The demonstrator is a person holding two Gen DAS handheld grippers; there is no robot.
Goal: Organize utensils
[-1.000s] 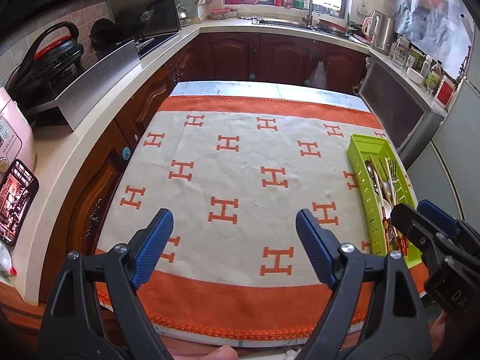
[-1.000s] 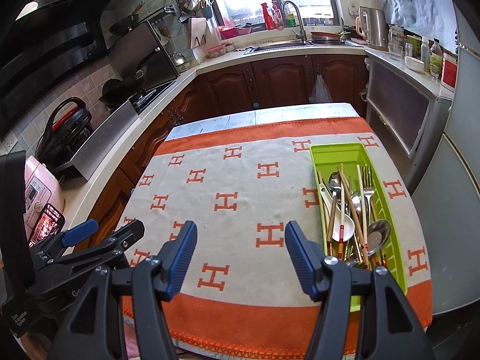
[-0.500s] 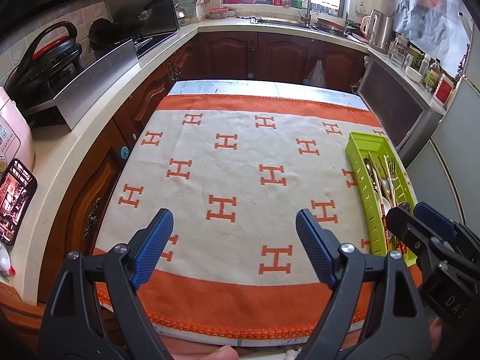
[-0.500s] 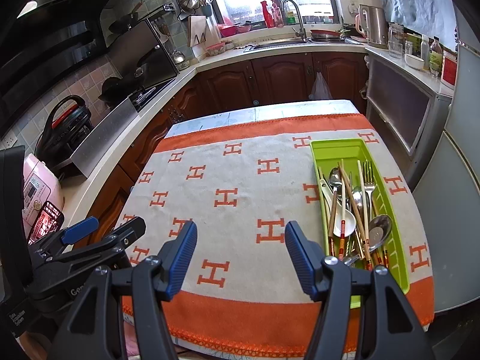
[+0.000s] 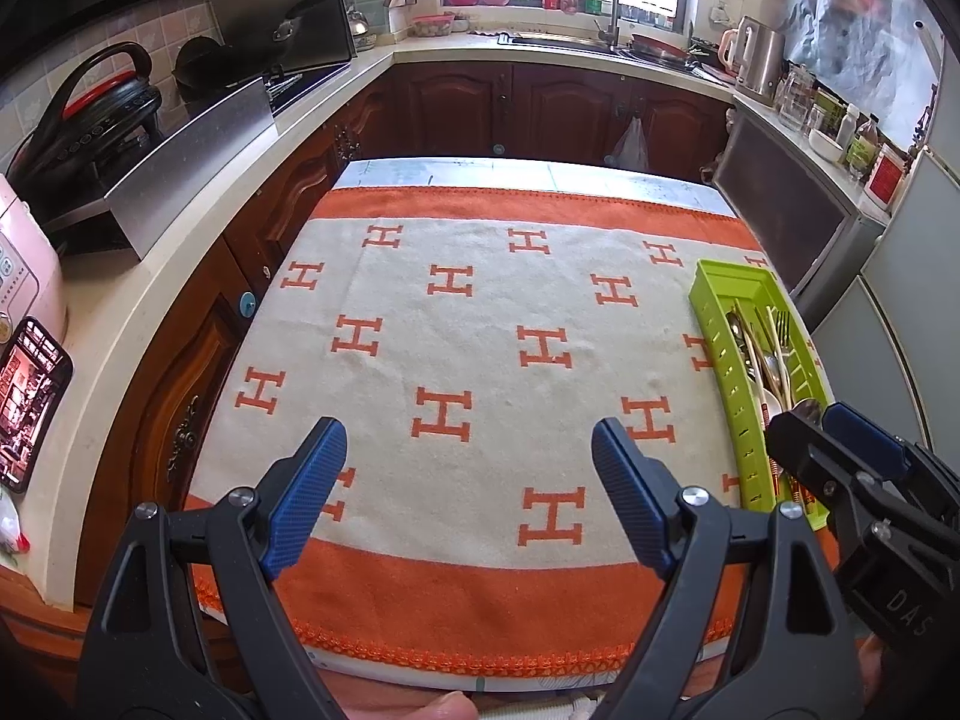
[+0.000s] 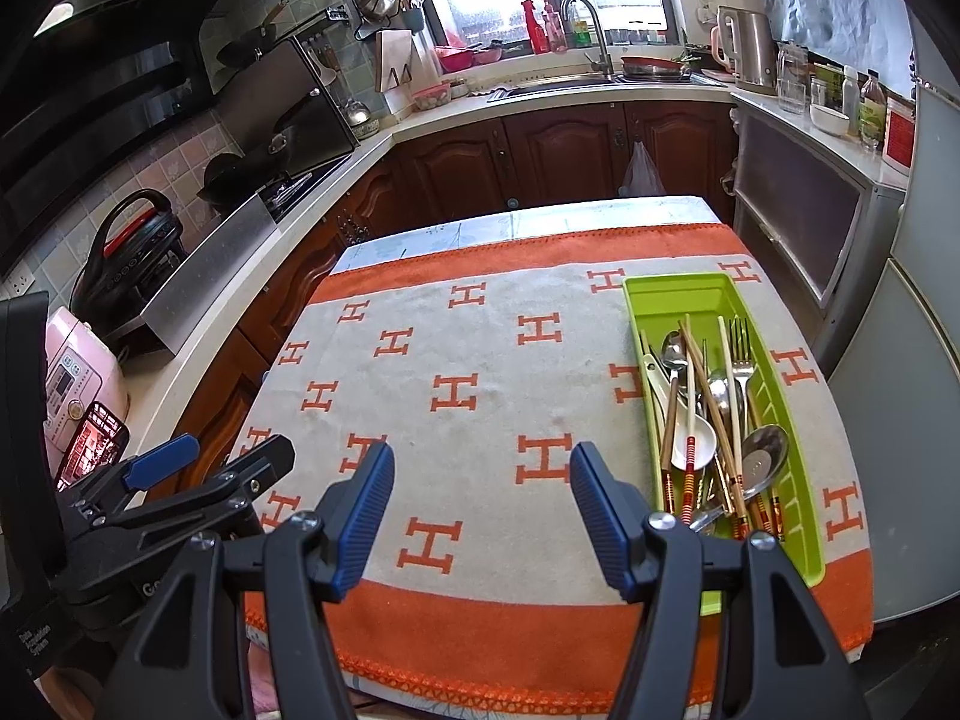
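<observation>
A lime-green tray point(image 6: 678, 300) lies along the right side of the table and holds the utensils: a fork point(image 6: 743, 354), metal spoons point(image 6: 762, 450), a white soup spoon point(image 6: 690, 444) and several chopsticks point(image 6: 711, 402). The same tray point(image 5: 717, 324) shows at the right in the left wrist view. My left gripper point(image 5: 468, 438) hovers open over the cloth's near middle, holding nothing. My right gripper point(image 6: 480, 456) is open too, just left of the tray's near end, with nothing between its fingers. Both grippers hang side by side over the table's front edge.
A beige cloth with orange H marks point(image 5: 444, 414) covers the table. Left of it runs a counter point(image 5: 150, 300) with a pink cooker point(image 6: 84, 372), a phone point(image 5: 30, 396) and a black pressure cooker point(image 5: 96, 114). A grey cabinet point(image 6: 798, 222) stands close on the right.
</observation>
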